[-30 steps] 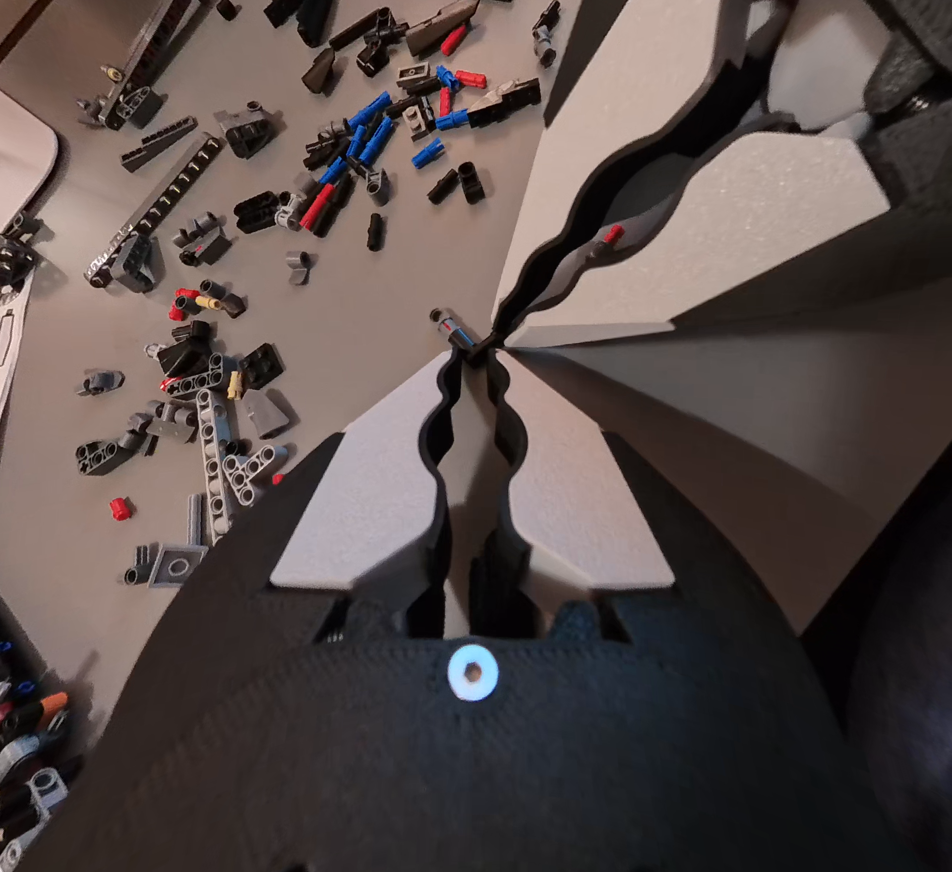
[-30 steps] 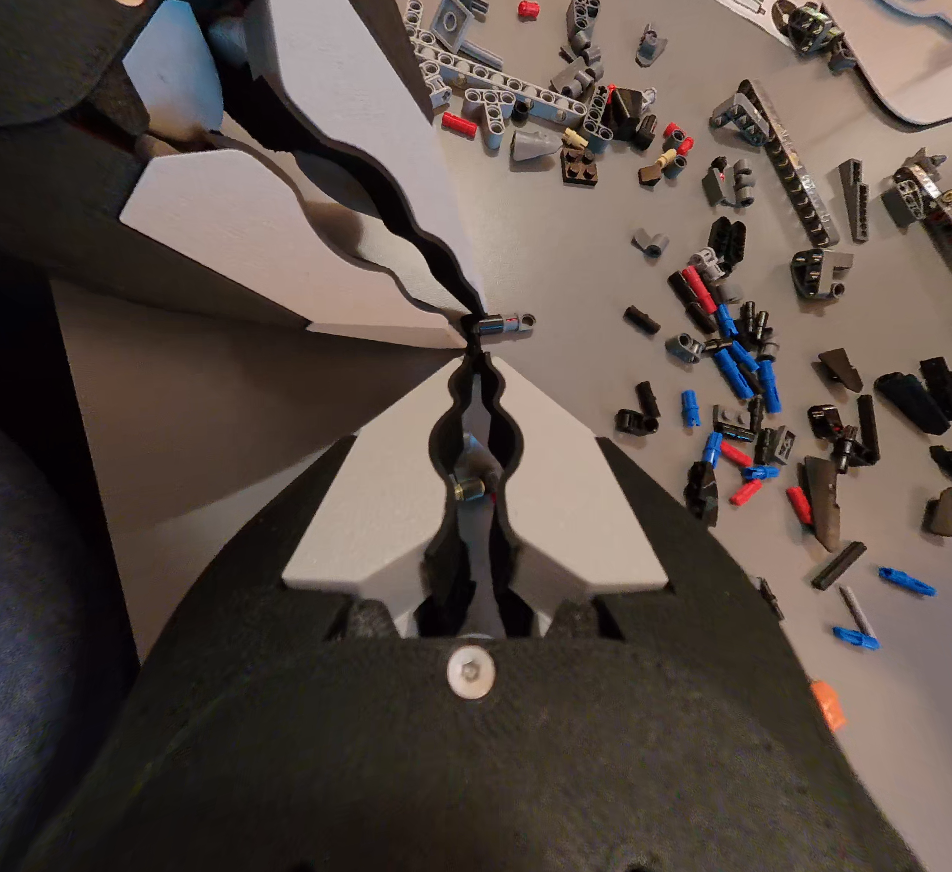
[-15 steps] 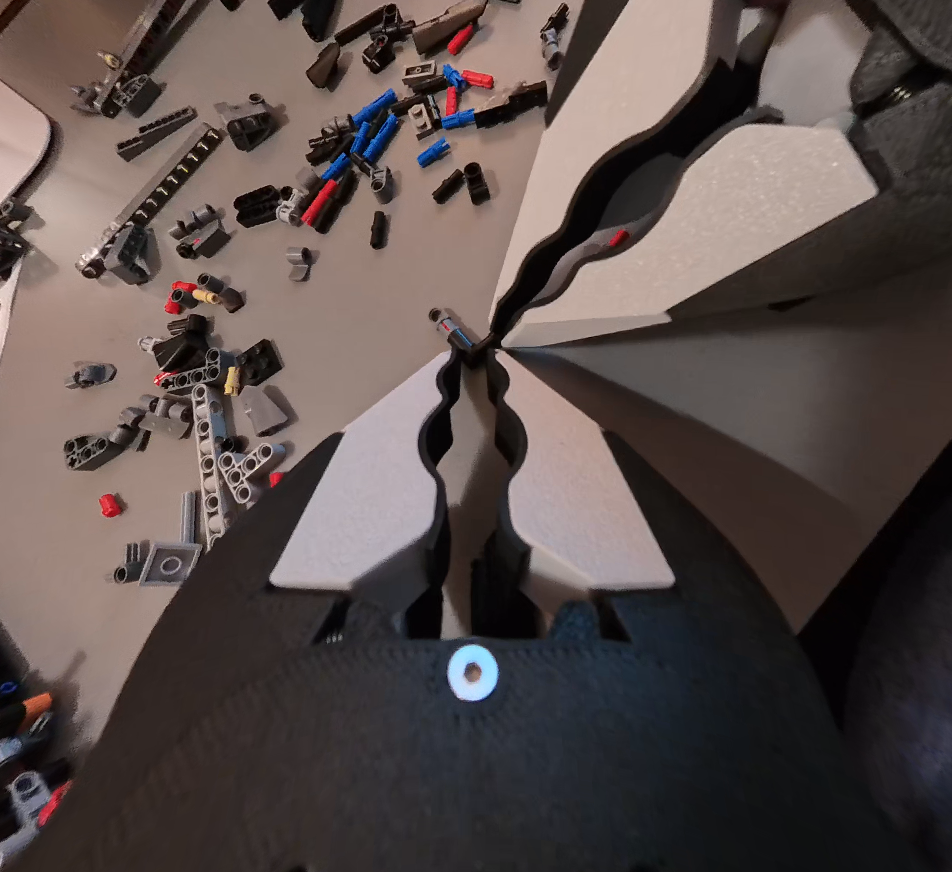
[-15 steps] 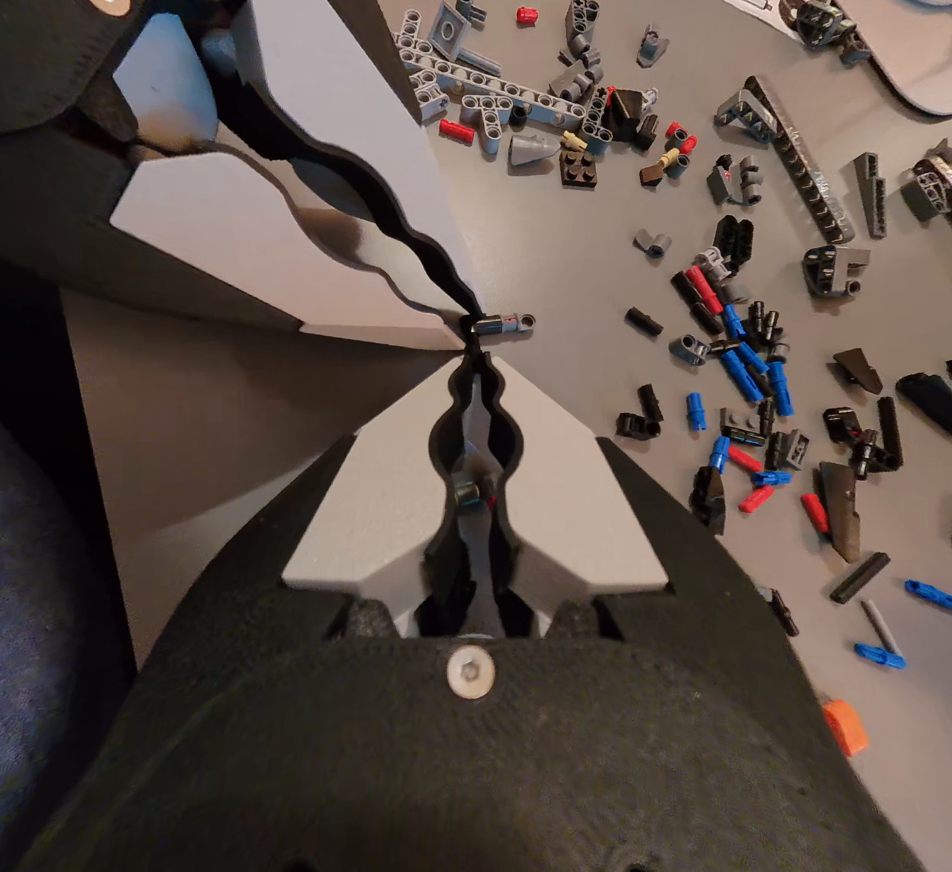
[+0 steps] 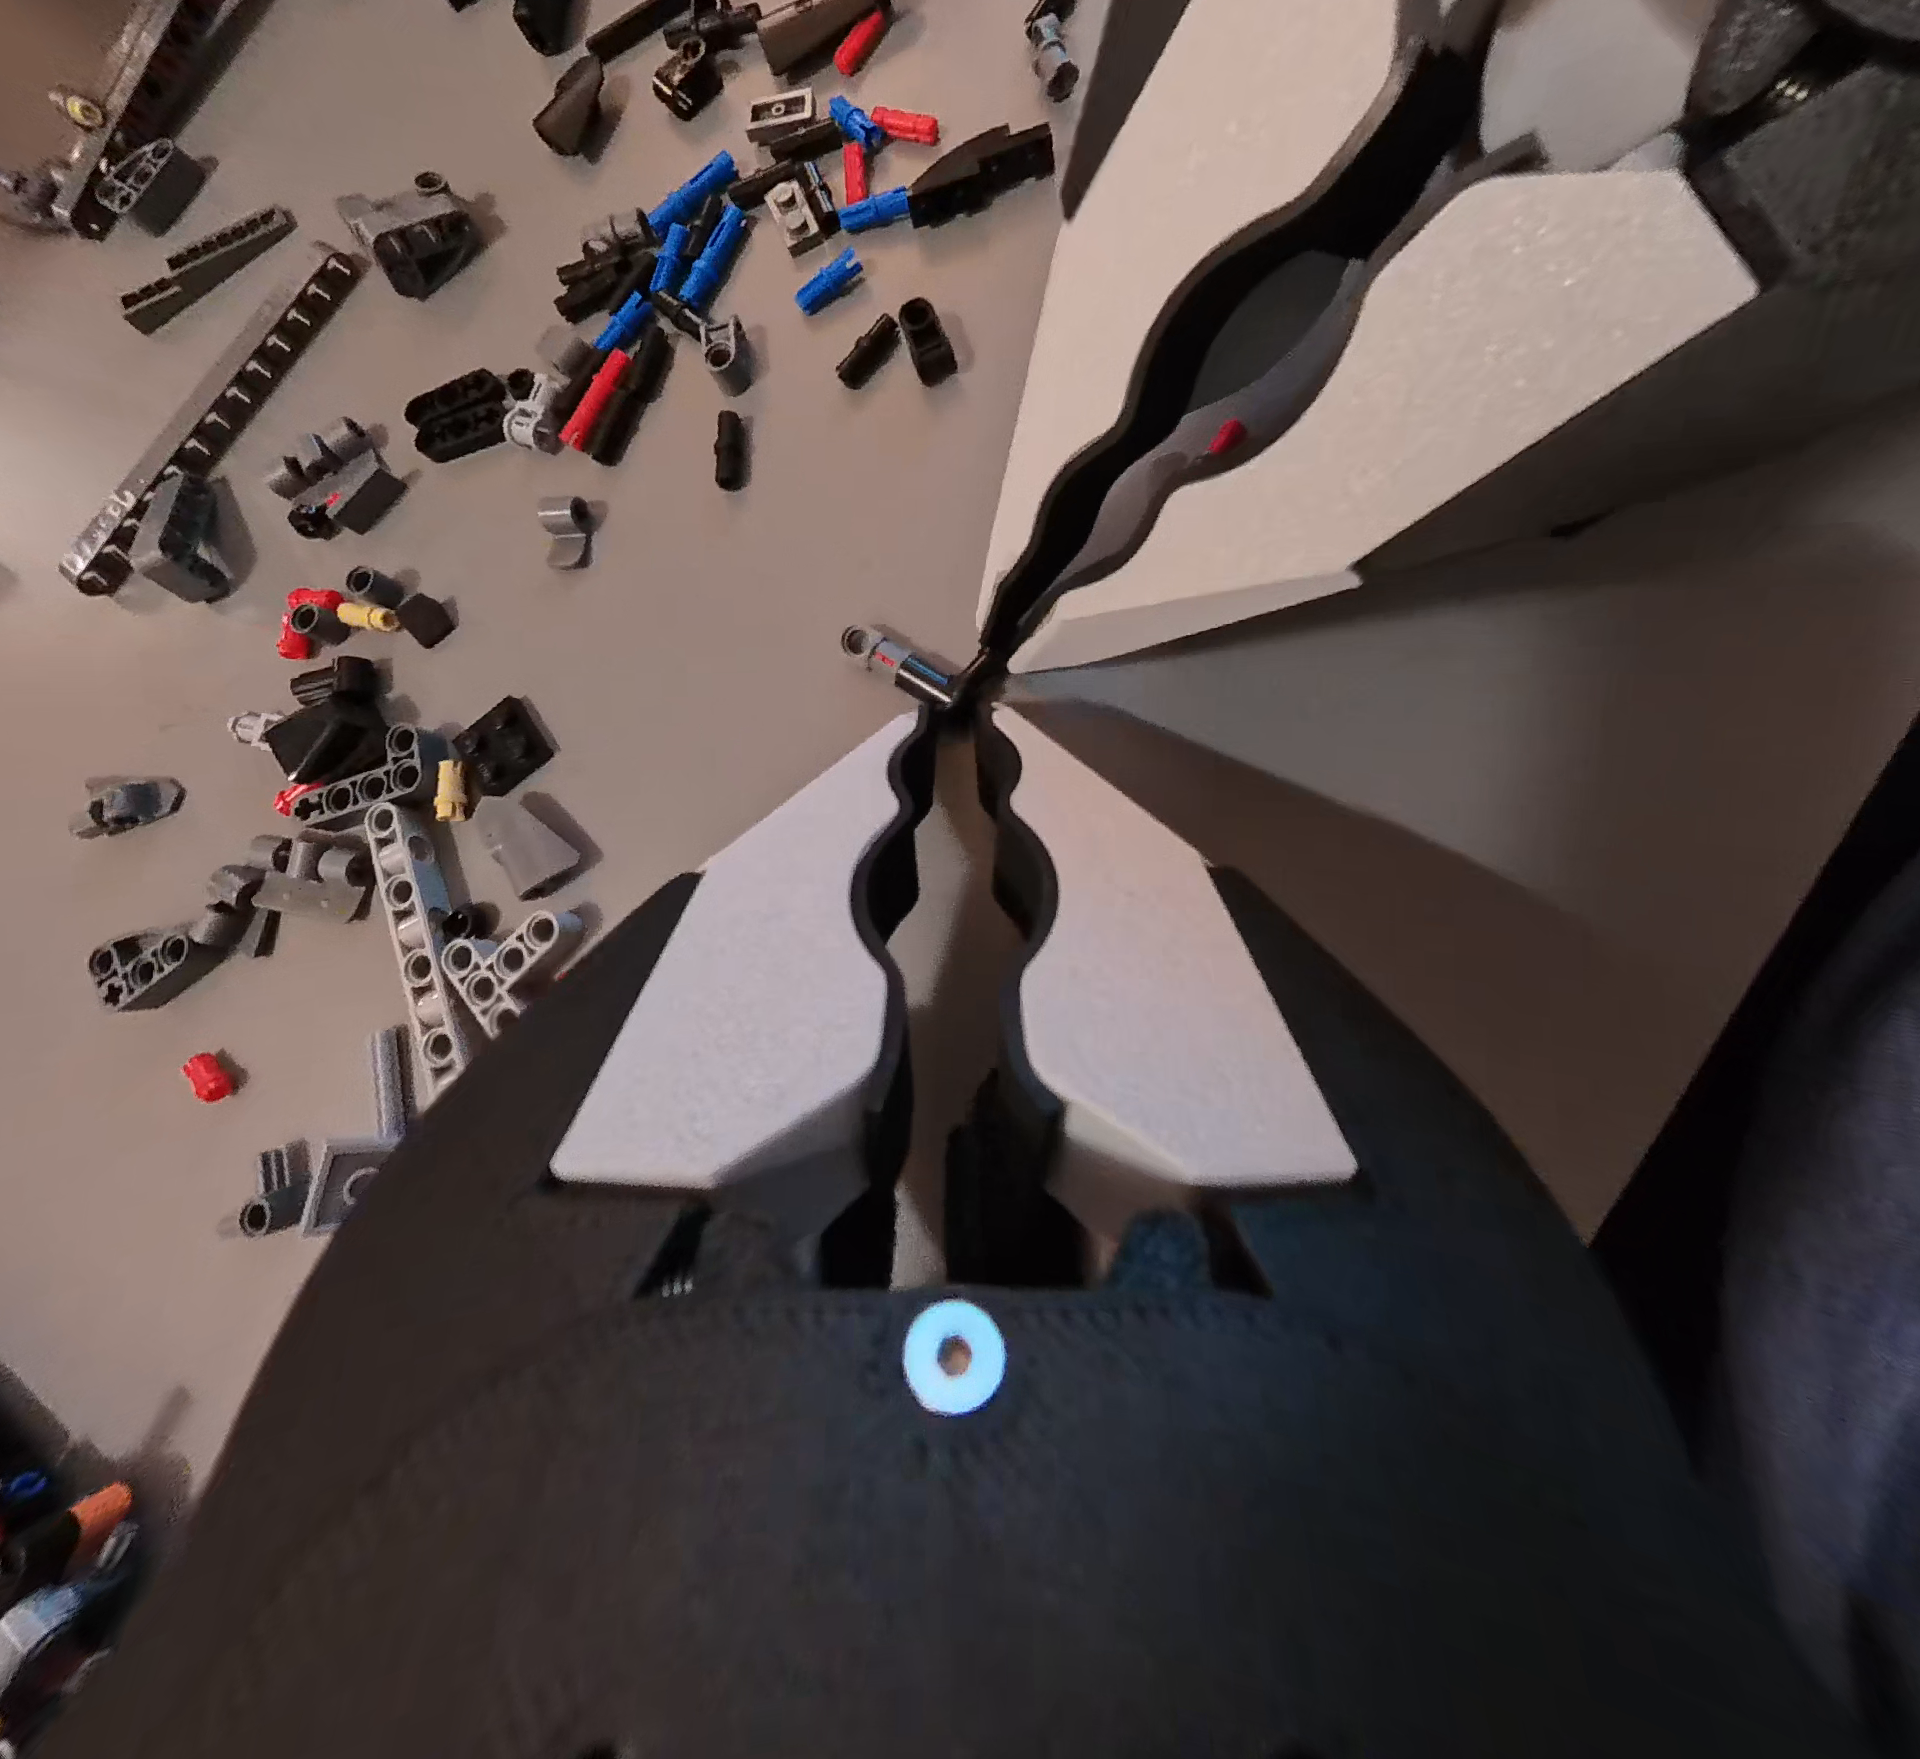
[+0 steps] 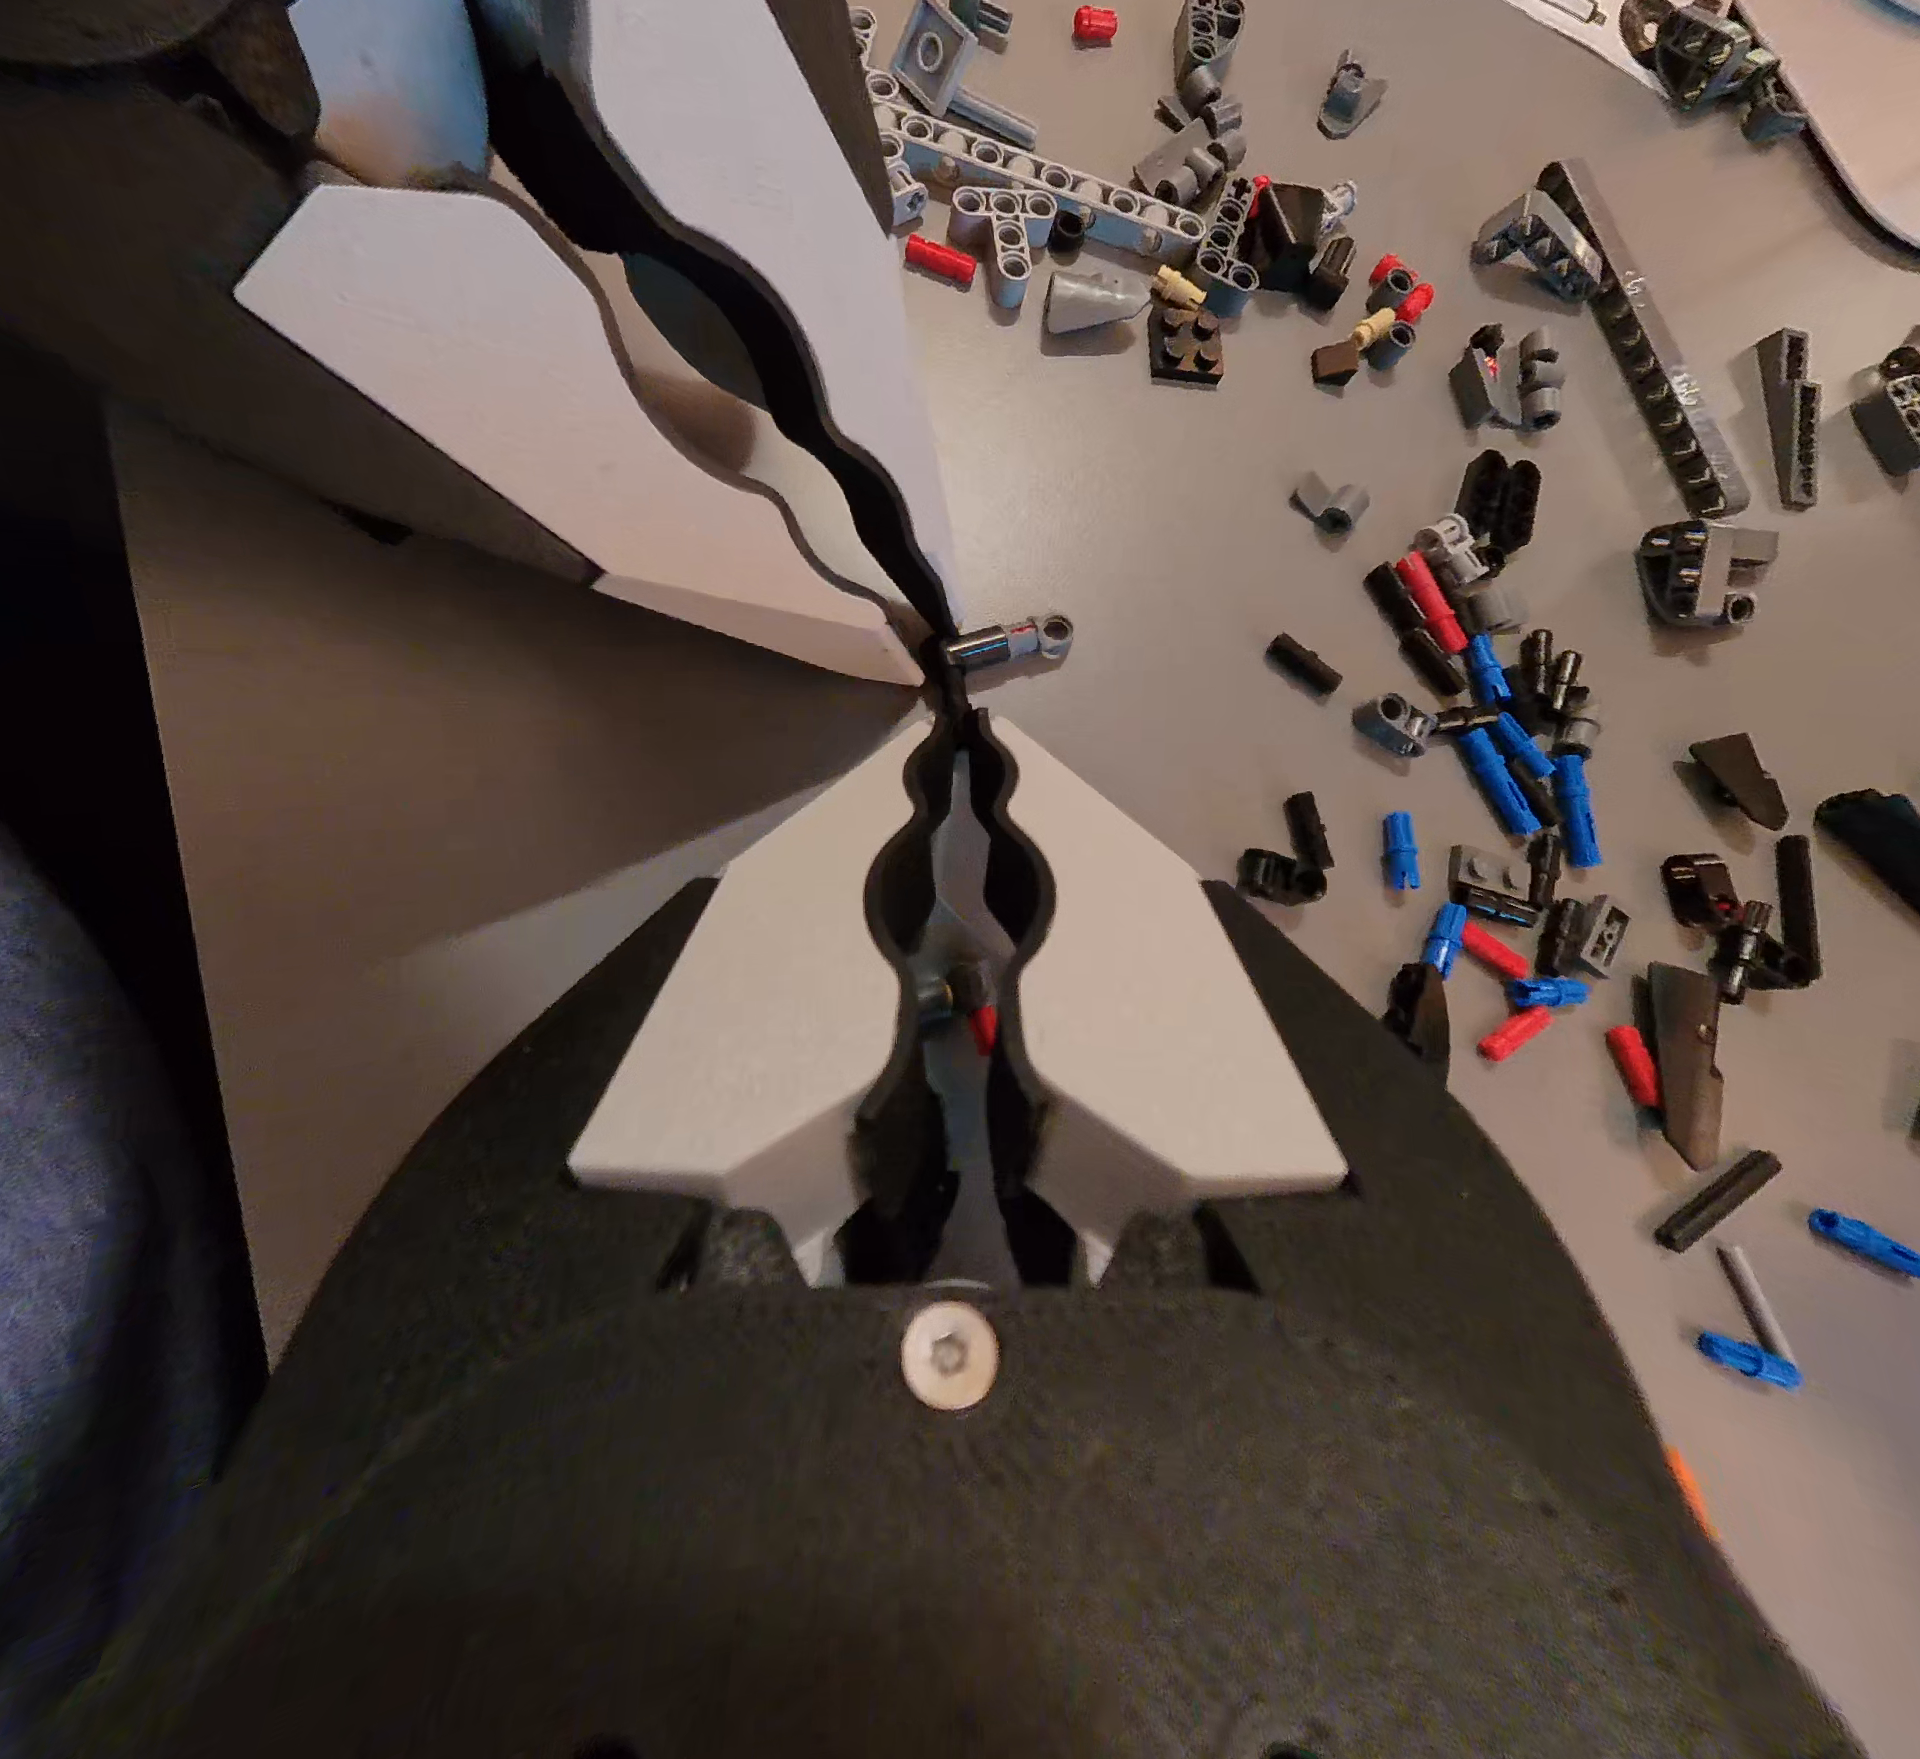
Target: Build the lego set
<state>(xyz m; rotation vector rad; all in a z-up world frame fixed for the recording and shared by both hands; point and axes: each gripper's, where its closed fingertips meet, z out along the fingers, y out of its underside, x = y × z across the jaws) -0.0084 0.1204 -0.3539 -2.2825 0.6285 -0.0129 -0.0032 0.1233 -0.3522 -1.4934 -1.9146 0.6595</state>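
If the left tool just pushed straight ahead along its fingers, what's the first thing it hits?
Probably the right tool: its closed tips meet the left tool tip to tip, both pinching the small black-and-grey pin assembly. Beyond them lies the grey table; depth there is unclear.

loose bricks [image 5: 665, 275] now slightly lower in left wrist view
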